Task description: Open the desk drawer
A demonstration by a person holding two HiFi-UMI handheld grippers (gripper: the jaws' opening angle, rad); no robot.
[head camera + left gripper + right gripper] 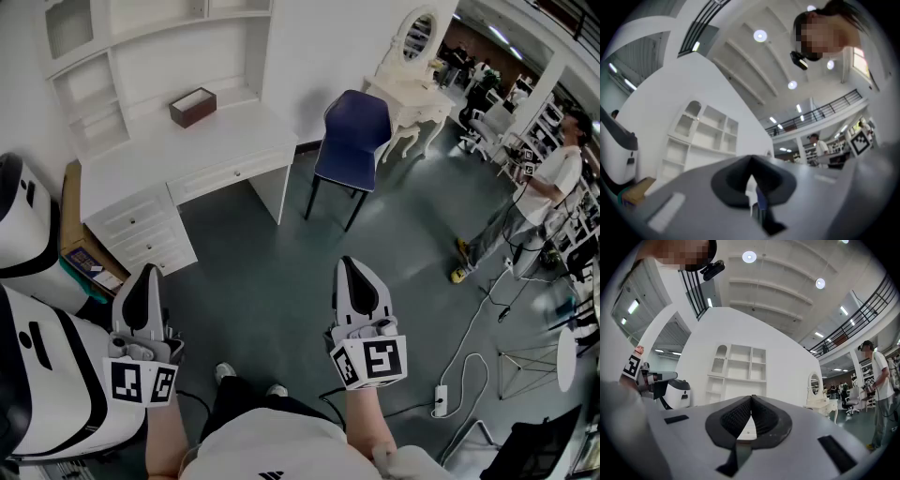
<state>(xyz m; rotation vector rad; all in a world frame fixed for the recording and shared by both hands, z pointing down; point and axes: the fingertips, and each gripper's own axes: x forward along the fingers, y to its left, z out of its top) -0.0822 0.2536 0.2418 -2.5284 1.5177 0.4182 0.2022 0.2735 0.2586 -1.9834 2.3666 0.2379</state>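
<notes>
The white desk (pixel 178 141) with its shelf unit stands at the far upper left, some way from me across the floor. Its long drawer (pixel 230 173) under the top is closed, and so are the stacked side drawers (pixel 141 228). My left gripper (pixel 142 275) and right gripper (pixel 349 265) are held in front of my body, both shut and empty. In the left gripper view the jaws (pixel 751 161) meet tip to tip, with the desk shelves (pixel 703 136) beyond. The right gripper (pixel 751 399) also points at the shelf unit (pixel 738 366).
A brown box (pixel 192 106) sits on the desk. A blue chair (pixel 352 141) stands to its right, with a white vanity table (pixel 412 84) behind. White machines (pixel 37 366) and a cardboard box (pixel 80 248) crowd the left. A person (pixel 553 187) and floor cables (pixel 464 361) are at the right.
</notes>
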